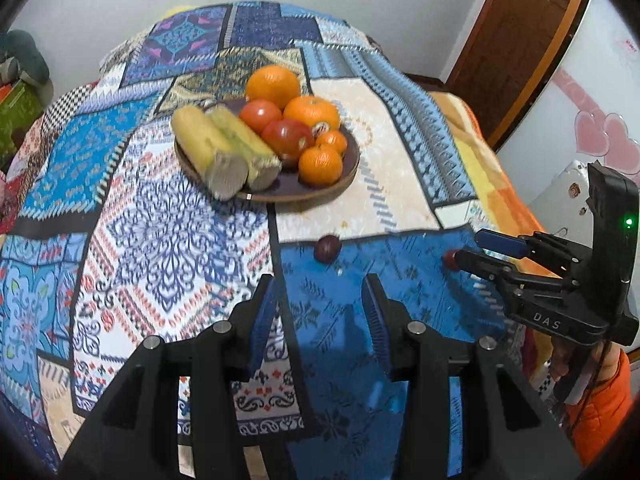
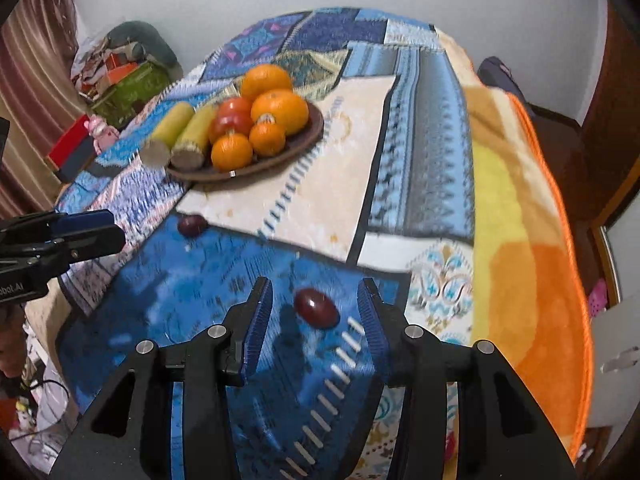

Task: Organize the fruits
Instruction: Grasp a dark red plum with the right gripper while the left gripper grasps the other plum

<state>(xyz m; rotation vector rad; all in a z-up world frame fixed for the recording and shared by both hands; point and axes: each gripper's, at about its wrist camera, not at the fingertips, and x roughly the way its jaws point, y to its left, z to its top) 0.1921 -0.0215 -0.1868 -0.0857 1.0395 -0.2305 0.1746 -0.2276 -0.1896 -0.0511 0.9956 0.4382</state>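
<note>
Both units I operate share one build. The left hand-held gripper [image 1: 320, 312] has a matte black frame, four round silver screw heads, and ribbed blue pads [image 1: 262, 320] inside its fingers. The right hand-held gripper [image 2: 314, 312] matches; seen from the left wrist, its body carries white "DAS" lettering and a lit green indicator. An orange sleeve [image 1: 604, 404] covers my right arm.

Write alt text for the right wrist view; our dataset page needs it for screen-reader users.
The open right tool hangs over a small dark red fruit lying between its fingers on a blue patterned cloth. Farther back sits a brown plate with oranges, tomatoes and two corn cobs; a second dark red fruit lies near the left tool.
</note>
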